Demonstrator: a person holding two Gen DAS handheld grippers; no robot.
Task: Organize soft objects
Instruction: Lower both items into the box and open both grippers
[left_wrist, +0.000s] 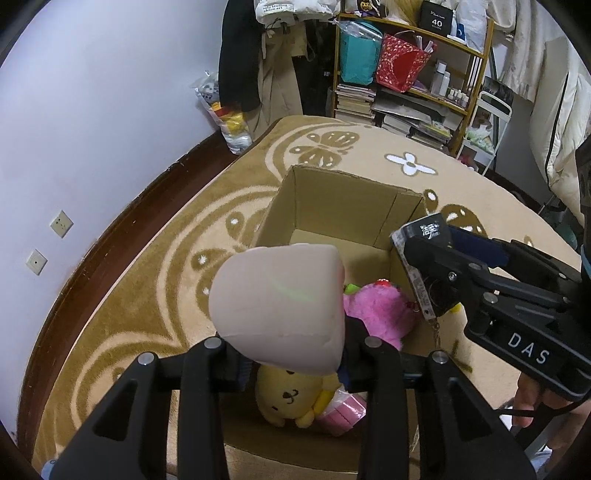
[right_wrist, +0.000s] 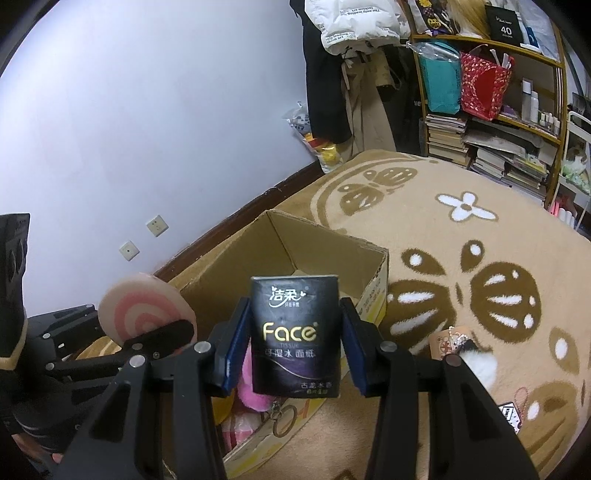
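Note:
My left gripper (left_wrist: 295, 350) is shut on a pale pink roll-shaped plush cushion (left_wrist: 280, 306) and holds it above the open cardboard box (left_wrist: 332, 206). The cushion's pink swirl end shows in the right wrist view (right_wrist: 144, 314). My right gripper (right_wrist: 291, 347) is shut on a black "Face" tissue pack (right_wrist: 295, 336) over the box's right rim (right_wrist: 373, 288). The pack also shows in the left wrist view (left_wrist: 417, 258). In the box lie a pink plush (left_wrist: 376, 310), a yellow bear plush (left_wrist: 288, 395) and a pink-white soft item (left_wrist: 343, 410).
The box stands on a tan patterned rug (left_wrist: 166, 280). A shelf with books and bags (left_wrist: 406, 74) stands at the back. Hanging clothes (left_wrist: 258, 55) and a plastic bag (left_wrist: 229, 110) are by the wall. Small keychain items (right_wrist: 461, 347) lie on the rug at right.

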